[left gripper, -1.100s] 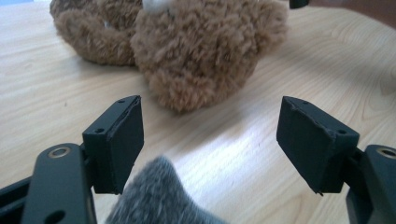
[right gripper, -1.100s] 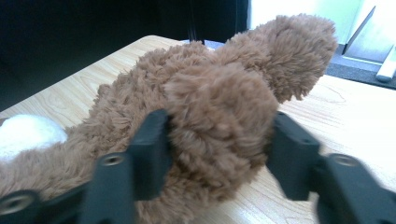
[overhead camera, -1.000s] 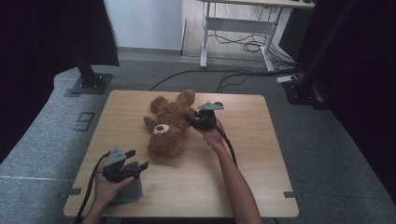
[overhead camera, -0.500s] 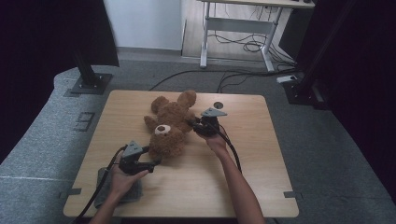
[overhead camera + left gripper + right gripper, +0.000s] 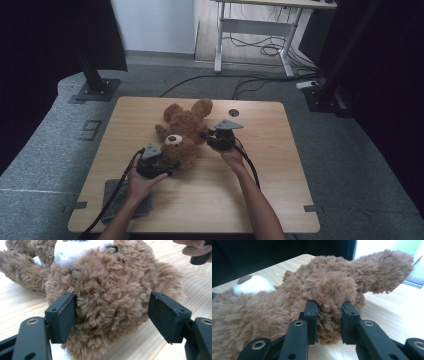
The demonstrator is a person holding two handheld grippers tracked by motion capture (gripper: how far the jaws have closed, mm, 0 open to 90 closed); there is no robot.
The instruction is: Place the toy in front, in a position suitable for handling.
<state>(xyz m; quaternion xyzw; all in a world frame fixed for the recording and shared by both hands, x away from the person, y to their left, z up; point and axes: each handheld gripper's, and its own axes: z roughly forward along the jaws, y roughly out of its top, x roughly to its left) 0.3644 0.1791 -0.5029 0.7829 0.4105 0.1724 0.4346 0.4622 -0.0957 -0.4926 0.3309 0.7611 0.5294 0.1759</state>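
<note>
The right tongs (image 5: 329,322) have just been closing and pinch the teddy bear's (image 5: 184,135) paw; the left tongs (image 5: 112,317) stand spread around its head on the table (image 5: 280,165).

- Teddy bear (image 5: 110,297): brown plush, white muzzle, lying on wooden table (image 5: 200,287).
- Left gripper (image 5: 112,315): jaws spread wide, head between; left pad touching fur, right pad apart.
- Fingers (image 5: 192,247): top right corner.
</note>
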